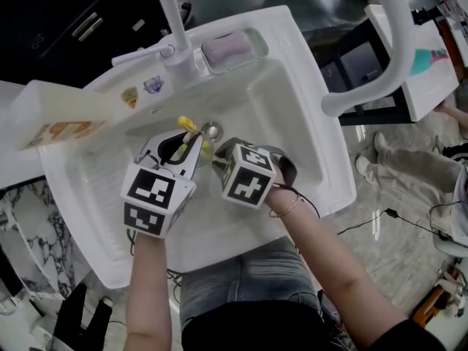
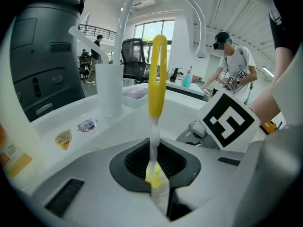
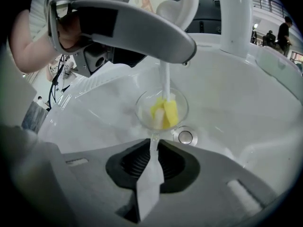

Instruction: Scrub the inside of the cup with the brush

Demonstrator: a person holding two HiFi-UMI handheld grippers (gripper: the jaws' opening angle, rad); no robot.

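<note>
Glass, clear and thin: the cup [image 3: 143, 109] is a small stemmed one, held low over the basin of the sink [image 1: 307, 137], just beside the drain [image 3: 185, 136]. Right tongs [image 3: 151, 148] are clamped on its stem, with the bowl pointing away from them, mouth toward the other hand. Bowl probably hangs just clear of the basin floor, but no view settles it.

Brush [image 2: 157, 74]: yellow handle, thin white shaft, yellow sponge head. The head sits inside the bowl. Left tongs [image 2: 154, 167] are closed on the shaft, and the handle sticks out beyond them toward the tap [image 1: 172, 20].

Handling, as judged:
- **Cup:** light, rigid and brittle, likely slick if wet. The stem is the weakest part, yet it is the only hold that leaves the bowl free for the brush. Grip should be firm but not hard. Side push from the brush is best kept gentle, since it levers on the stem.
- **Brush:** light. The shaft looks slightly whippy and the sponge soft, so it should give before the glass does. A hold on the shaft near the head gives better control than the handle end.
</note>
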